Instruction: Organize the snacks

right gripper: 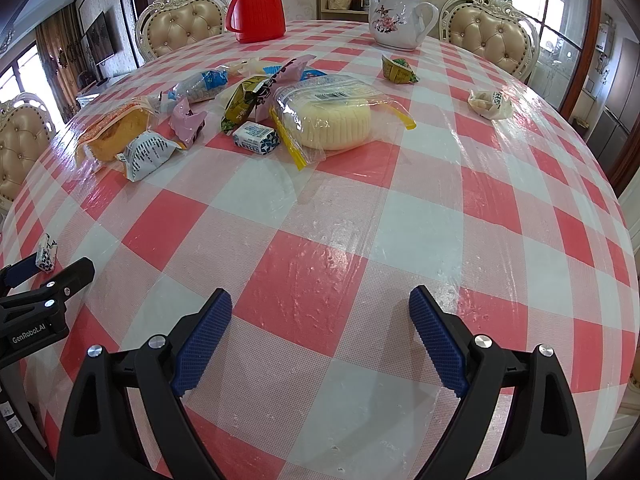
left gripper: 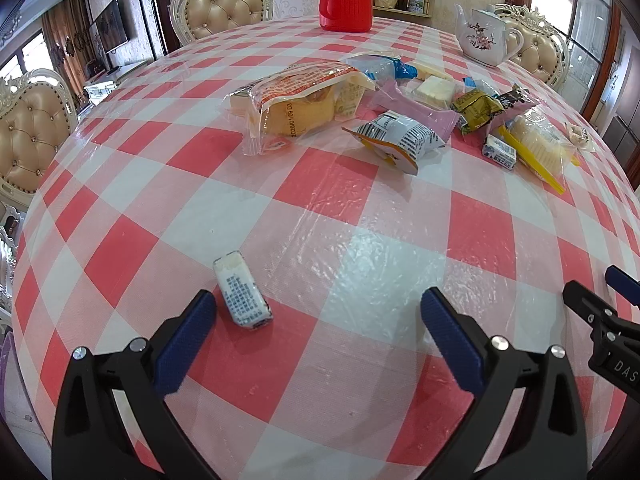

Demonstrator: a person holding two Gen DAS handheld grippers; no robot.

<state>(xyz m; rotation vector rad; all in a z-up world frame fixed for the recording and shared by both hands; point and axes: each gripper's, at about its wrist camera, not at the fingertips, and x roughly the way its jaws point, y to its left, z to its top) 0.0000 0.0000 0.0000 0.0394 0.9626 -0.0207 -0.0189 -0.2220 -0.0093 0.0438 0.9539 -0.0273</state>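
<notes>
Both-handed setup: left claw (left gripper: 316, 304) and right claw (right gripper: 320, 304) gape, empty. One candy (left gripper: 242, 290) lies by the left claw; snack pile (right gripper: 256, 116) sits mid-worktop (right gripper: 360, 240). Risk: glossy wrappers slipping when pinched.

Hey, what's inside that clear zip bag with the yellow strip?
The clear zip bag holds a round, pale yellow ridged cake or stack of wafers; I cannot tell which. A white printed label on top hides part of it.
</notes>
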